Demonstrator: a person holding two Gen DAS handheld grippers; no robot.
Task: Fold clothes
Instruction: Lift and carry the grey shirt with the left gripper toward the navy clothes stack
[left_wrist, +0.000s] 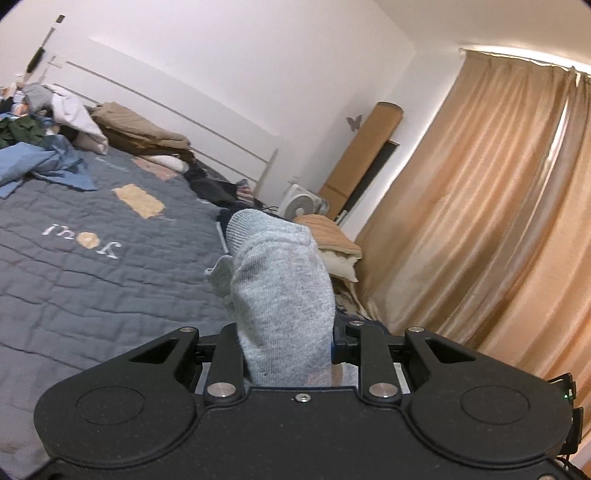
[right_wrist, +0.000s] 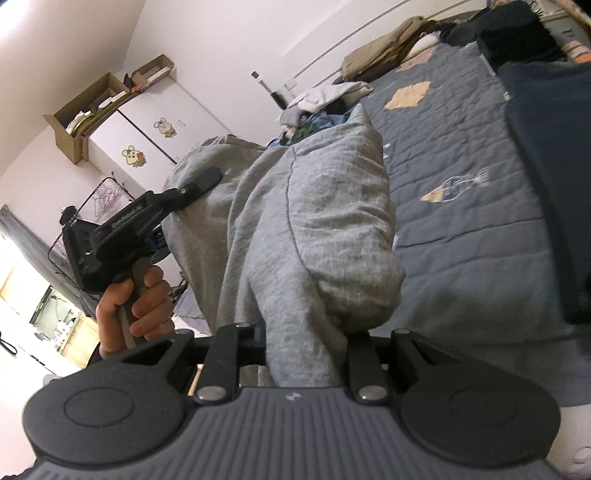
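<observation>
A grey knit garment rises between my left gripper's jaws and hides the fingertips; that gripper is shut on it. In the right wrist view the same grey garment hangs bunched above the grey-blue quilted bed, and my right gripper is shut on its lower folds. There the left gripper, held by a hand, pinches the garment's far left edge. The cloth is held up between both grippers, off the quilt.
A heap of loose clothes and a folded tan blanket lie at the headboard end. A dark navy folded item rests on the bed's right side. Tan curtains, a small fan and a white wardrobe border the bed.
</observation>
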